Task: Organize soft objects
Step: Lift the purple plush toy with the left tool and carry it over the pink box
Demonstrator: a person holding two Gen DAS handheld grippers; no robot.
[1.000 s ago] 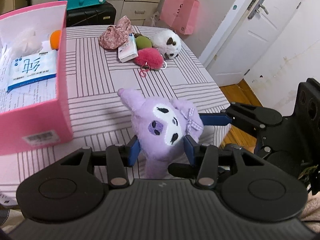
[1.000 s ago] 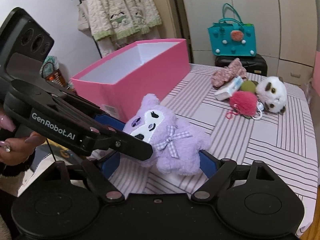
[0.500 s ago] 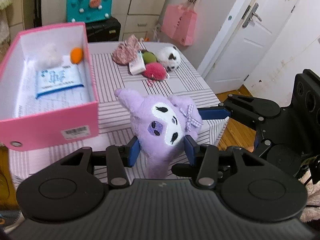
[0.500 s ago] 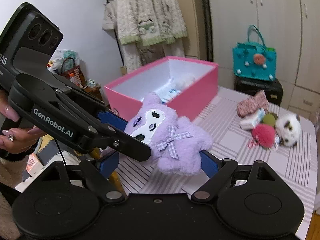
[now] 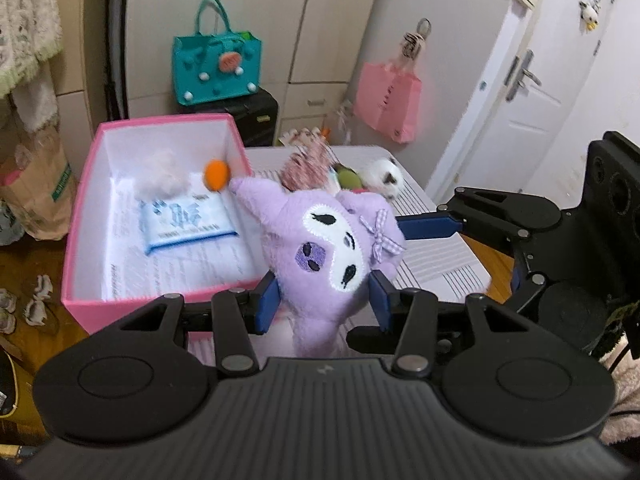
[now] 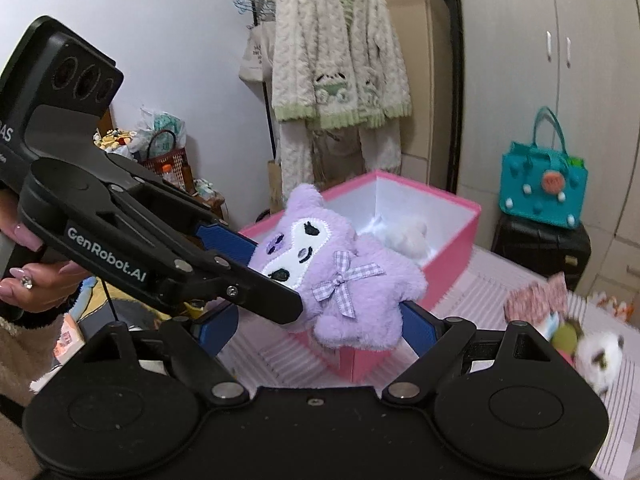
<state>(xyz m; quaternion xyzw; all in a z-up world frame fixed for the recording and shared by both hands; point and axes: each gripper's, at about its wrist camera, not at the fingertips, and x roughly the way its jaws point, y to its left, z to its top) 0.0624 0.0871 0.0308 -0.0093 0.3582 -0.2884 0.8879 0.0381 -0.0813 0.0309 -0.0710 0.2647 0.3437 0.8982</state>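
A purple plush (image 5: 328, 248) with a white face and a checked bow hangs in the air, held from two sides. My left gripper (image 5: 324, 300) is shut on its lower body. My right gripper (image 6: 316, 324) is shut on it from the other side; the plush (image 6: 340, 272) fills its jaws. The pink box (image 5: 80, 216) with white inside lies just beyond and left of the plush. It holds a blue-and-white packet (image 5: 188, 220), an orange ball (image 5: 217, 174) and a white fluffy thing (image 5: 160, 172). The box shows behind the plush in the right wrist view (image 6: 452, 244).
On the striped table (image 5: 440, 264) lie a white-and-brown plush (image 5: 386, 178), a green ball (image 5: 348, 178) and a pink floral pouch (image 5: 304, 168). A teal bag (image 5: 218, 68) stands on a black case behind. A white door (image 5: 532, 96) is at right.
Both grippers have lifted the purple plush well above the table and carried it toward the pink box. The box now sits lower and nearer the middle of both views.
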